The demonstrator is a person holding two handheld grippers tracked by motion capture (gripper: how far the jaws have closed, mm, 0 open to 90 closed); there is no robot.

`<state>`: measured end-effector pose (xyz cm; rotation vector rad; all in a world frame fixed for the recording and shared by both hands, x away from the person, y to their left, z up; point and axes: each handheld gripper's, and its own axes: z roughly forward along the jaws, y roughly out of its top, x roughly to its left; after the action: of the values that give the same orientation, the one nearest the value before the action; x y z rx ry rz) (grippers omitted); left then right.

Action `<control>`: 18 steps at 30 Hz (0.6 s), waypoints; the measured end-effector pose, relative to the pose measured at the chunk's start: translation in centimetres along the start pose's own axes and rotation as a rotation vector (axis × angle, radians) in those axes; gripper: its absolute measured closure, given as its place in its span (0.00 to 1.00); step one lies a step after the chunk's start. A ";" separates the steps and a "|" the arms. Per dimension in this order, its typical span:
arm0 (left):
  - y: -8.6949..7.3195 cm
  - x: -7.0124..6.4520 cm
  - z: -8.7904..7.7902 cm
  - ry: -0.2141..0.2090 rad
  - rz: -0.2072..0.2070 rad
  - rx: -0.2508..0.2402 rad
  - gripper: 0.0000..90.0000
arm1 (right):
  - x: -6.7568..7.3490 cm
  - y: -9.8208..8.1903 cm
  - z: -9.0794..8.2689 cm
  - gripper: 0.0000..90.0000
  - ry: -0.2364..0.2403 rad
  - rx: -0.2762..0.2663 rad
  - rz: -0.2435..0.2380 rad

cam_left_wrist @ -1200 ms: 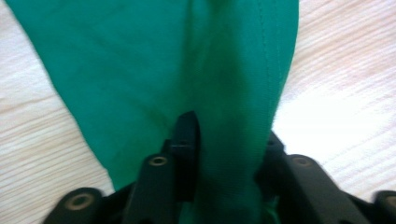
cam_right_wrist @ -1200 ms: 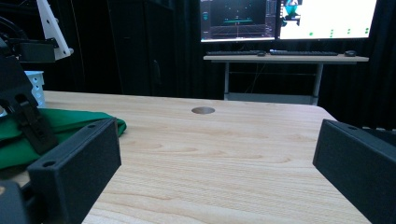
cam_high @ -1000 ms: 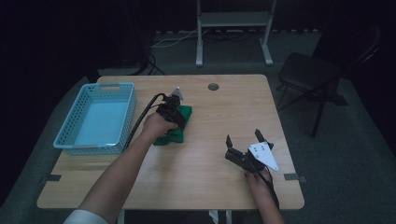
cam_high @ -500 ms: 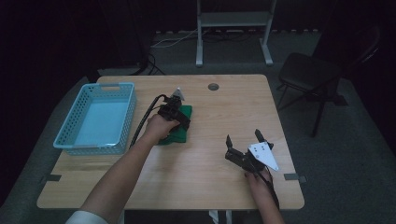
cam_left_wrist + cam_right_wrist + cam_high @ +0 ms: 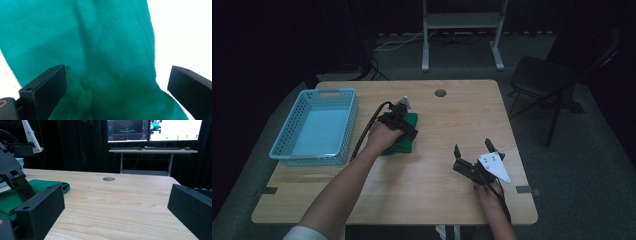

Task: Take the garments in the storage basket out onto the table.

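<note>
A folded green cloth (image 5: pixel 408 142) lies on the wooden table (image 5: pixel 447 120), just right of the basket. My left gripper (image 5: pixel 405 128) is tipped down right over it, hand behind. In the left gripper view the cloth (image 5: pixel 105 50) spreads wide and close beneath the open jaws of the left gripper (image 5: pixel 116 82), with nothing clamped. My right gripper (image 5: pixel 472 148) rests near the table's front right, open and empty. In the right gripper view the right gripper (image 5: pixel 115 205) looks across bare wood, with the cloth (image 5: pixel 42 185) and the left gripper (image 5: pixel 15 177) at the left.
A light blue plastic basket (image 5: pixel 287 150) stands at the table's left side. A round cable hole (image 5: pixel 440 93) sits near the far edge. A dark chair (image 5: pixel 542 75) stands off the right corner. A desk with monitors (image 5: pixel 155 130) lies beyond the table.
</note>
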<state>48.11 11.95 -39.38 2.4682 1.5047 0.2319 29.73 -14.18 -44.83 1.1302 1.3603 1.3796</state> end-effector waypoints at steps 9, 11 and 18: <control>-0.2 0.5 -1.0 -0.016 -0.021 -0.082 0.02 | 0.0 0.0 0.0 0.00 -0.001 0.002 0.000; -0.2 0.4 -1.1 -0.020 -0.019 -0.096 0.00 | 0.0 0.0 0.0 0.00 -0.001 0.002 0.000; -0.9 0.7 -2.3 -0.003 -0.054 -0.246 0.00 | 0.0 0.0 0.0 0.00 -0.001 0.002 0.001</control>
<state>47.12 13.26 -37.41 2.2321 1.4443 0.3788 29.73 -14.17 -44.82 1.1327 1.3604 1.3789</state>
